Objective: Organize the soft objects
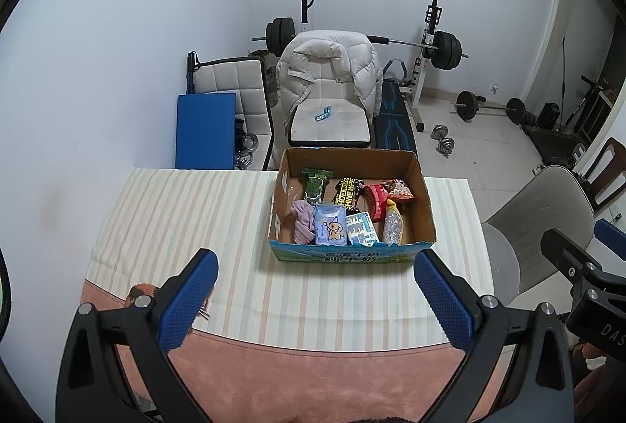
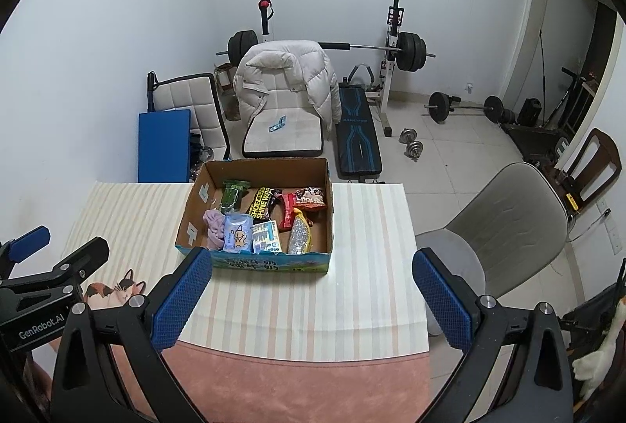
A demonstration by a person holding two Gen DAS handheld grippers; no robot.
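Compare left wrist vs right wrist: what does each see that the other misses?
Only the left wrist view shows the left gripper head-on, fingers wide apart and empty.

Only the right wrist view shows the right gripper head-on, also open and empty, the full cat picture on the mat, and the grey chair whole.

Both show the cardboard box on the striped cloth, holding the purple cloth and packets, with the white jacket draped over a chair behind.
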